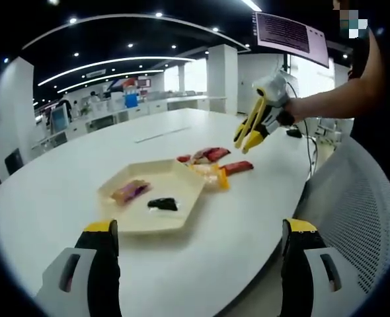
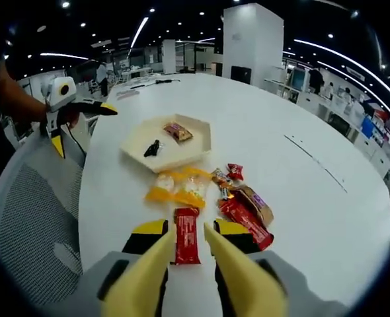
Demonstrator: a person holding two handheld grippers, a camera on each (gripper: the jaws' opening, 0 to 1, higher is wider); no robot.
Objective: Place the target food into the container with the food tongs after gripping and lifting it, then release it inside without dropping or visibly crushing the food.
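A cream hexagonal tray (image 1: pixel 182 173) (image 2: pixel 198 140) sits on the white table and holds an orange-purple snack packet (image 1: pixel 130 191) (image 2: pixel 177 132) and a small black item (image 1: pixel 163 204) (image 2: pixel 153 148). Beside it lie a yellow packet (image 1: pixel 213 176) (image 2: pixel 176 186), a red packet (image 1: pixel 238 168) (image 2: pixel 186 244) and several red-brown packets (image 1: pixel 205 156) (image 2: pixel 244 205). My right gripper (image 2: pixel 190 228) (image 1: pixel 258 122) is shut on yellow food tongs (image 2: pixel 149 271) (image 1: pixel 248 135). The tong arms are spread, and the red packet lies on the table between their tips. My left gripper (image 1: pixel 201 231) (image 2: pixel 66 109) stands wide open, well short of the tray.
A grey mesh chair (image 1: pixel 360 218) (image 2: pixel 30 218) stands against the table's curved edge on the near side. A black device with a cable (image 1: pixel 293 132) lies near the person's forearm (image 1: pixel 327 99). Desks and a white column (image 2: pixel 251 39) stand beyond the table.
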